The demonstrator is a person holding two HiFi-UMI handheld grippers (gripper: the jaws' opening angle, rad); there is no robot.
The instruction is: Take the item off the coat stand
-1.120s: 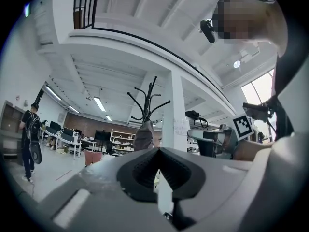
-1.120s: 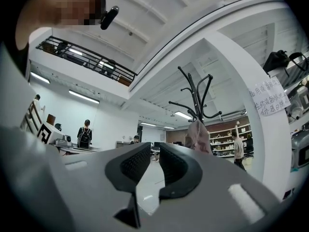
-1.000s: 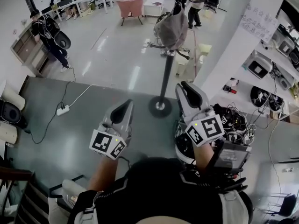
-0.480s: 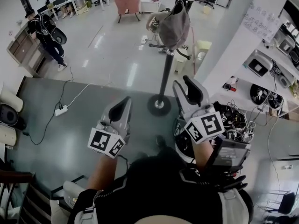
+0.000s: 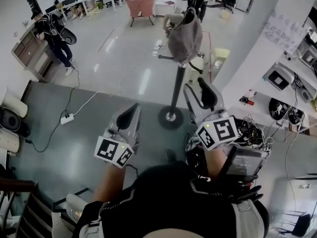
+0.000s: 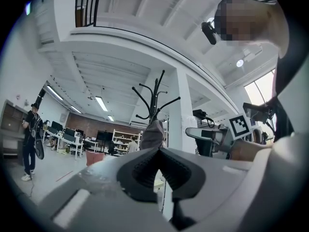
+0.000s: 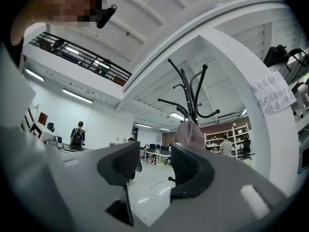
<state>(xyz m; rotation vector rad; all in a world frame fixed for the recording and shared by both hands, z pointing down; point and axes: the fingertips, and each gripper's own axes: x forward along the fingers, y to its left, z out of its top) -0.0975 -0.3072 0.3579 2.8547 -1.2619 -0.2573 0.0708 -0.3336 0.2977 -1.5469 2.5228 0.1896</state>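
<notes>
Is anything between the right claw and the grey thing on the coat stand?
Nothing visible: open air separates the right gripper from the grey item on the coat stand. Its jaws have just been opening, empty.

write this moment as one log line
pre-grasp | left gripper shut, empty | right gripper jaws just been opening, empty | grey item on coat stand, untouched

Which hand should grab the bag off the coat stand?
Probably right. The right gripper is nearer the coat stand and the bag, and its jaws have just been opening, with nothing between them. The left gripper sits farther off with jaws together.
</notes>
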